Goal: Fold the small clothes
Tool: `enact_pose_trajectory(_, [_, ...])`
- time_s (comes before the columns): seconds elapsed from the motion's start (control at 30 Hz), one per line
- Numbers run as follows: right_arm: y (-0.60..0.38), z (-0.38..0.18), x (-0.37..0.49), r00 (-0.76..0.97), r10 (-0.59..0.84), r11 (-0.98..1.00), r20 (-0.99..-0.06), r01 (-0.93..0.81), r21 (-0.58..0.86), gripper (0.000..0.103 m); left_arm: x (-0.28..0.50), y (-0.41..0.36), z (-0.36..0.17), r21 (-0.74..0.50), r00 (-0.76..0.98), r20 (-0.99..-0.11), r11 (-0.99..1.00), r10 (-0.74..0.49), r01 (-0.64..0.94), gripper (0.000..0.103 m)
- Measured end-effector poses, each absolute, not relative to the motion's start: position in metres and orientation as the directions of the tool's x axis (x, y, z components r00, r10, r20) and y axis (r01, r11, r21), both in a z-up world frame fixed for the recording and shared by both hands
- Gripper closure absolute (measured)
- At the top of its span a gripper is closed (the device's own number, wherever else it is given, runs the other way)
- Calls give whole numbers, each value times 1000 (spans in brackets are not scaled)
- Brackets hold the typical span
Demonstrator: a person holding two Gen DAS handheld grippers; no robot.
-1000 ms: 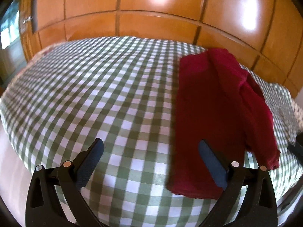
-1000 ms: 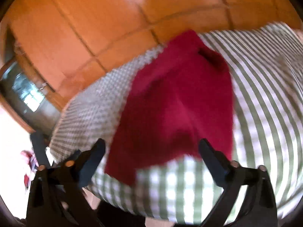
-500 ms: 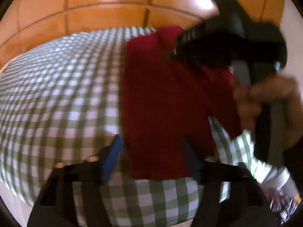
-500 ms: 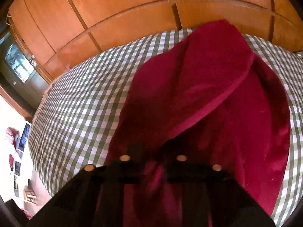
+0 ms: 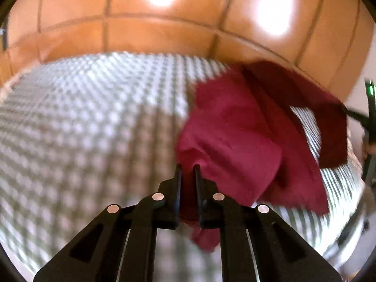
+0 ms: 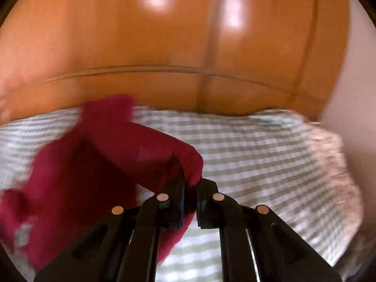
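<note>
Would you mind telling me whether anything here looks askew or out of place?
Nothing looks damaged or spilled. The dark red fabric garment is bunched and lifted off the green-and-white checked bedcover rather than lying flat, but each hand-held gripper, left and right, pinches it, as folding would require.

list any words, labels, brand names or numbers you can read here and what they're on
None: no readable text shows in either wrist view.
The red garment shows no tag or print.
The green checked sheet has only its pattern, blurred by motion.
The wooden panelled wall is bare apart from glare.
The left gripper and right gripper carry no markings, only metal rivets.
</note>
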State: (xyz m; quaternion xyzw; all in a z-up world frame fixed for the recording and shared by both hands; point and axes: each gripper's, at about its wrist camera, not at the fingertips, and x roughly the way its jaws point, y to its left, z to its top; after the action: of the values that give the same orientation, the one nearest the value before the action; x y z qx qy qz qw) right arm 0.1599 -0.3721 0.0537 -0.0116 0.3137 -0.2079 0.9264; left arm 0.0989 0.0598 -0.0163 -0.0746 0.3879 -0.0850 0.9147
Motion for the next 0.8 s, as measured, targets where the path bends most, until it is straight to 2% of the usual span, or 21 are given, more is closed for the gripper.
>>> enact_pose_trajectory(0.17, [-447, 54, 187, 614, -572, 803, -544, 554, -220, 95, 156, 123, 24, -162, 768, -640, 981, -25, -103, 95])
enact_pose_trajectory(0.2, [-461, 54, 192, 609, -563, 801, -559, 569, -186, 81, 170, 141, 32, -158, 774, -631, 971, 41, -180, 95])
enact_pose_trajectory(0.23, [-470, 54, 195, 611, -548, 805, -572, 572, -160, 46, 183, 154, 37, -144, 770, -630, 958, 106, -250, 95])
enact_pose_trajectory(0.27, [-476, 54, 196, 616, -541, 804, -573, 578, -139, 29, 195, 167, 40, -129, 756, -637, 945, 153, -299, 94])
enact_pose_trajectory(0.3, [-478, 55, 192, 621, -549, 800, -560, 585, -135, 19, 201, 176, 41, -120, 743, -644, 935, 182, -333, 89])
enact_pose_trajectory(0.33, [-476, 56, 188, 627, -560, 794, -541, 592, -136, 19, 208, 185, 43, -114, 726, -654, 921, 213, -373, 82])
enact_pose_trajectory(0.37, [-473, 56, 184, 634, -555, 799, -539, 587, -132, 19, 210, 188, 43, -115, 721, -655, 913, 227, -392, 64])
enact_pose_trajectory(0.4, [-468, 53, 177, 646, -518, 819, -560, 563, -109, 19, 209, 194, 45, -128, 726, -643, 900, 243, -416, 53])
enact_pose_trajectory(0.43, [-461, 52, 173, 662, -470, 842, -584, 534, -72, 20, 203, 195, 47, -148, 743, -623, 896, 245, -419, 51])
enact_pose_trajectory(0.57, [-422, 26, 136, 721, -122, 929, -682, 324, 177, 24, 189, 188, 33, -170, 740, -647, 911, 184, -375, 50])
enact_pose_trajectory(0.67, [-375, -14, 103, 655, 195, 899, -730, 179, 400, 38, 170, 165, 10, -174, 720, -687, 940, 97, -293, 50])
enact_pose_trajectory(0.7, [-360, -24, 95, 630, 249, 888, -736, 156, 433, 41, 165, 158, 4, -175, 715, -695, 948, 74, -267, 50])
enact_pose_trajectory(0.8, [-319, -59, 67, 529, 400, 837, -748, 122, 534, 41, 147, 139, -14, -195, 690, -724, 963, -13, -186, 50])
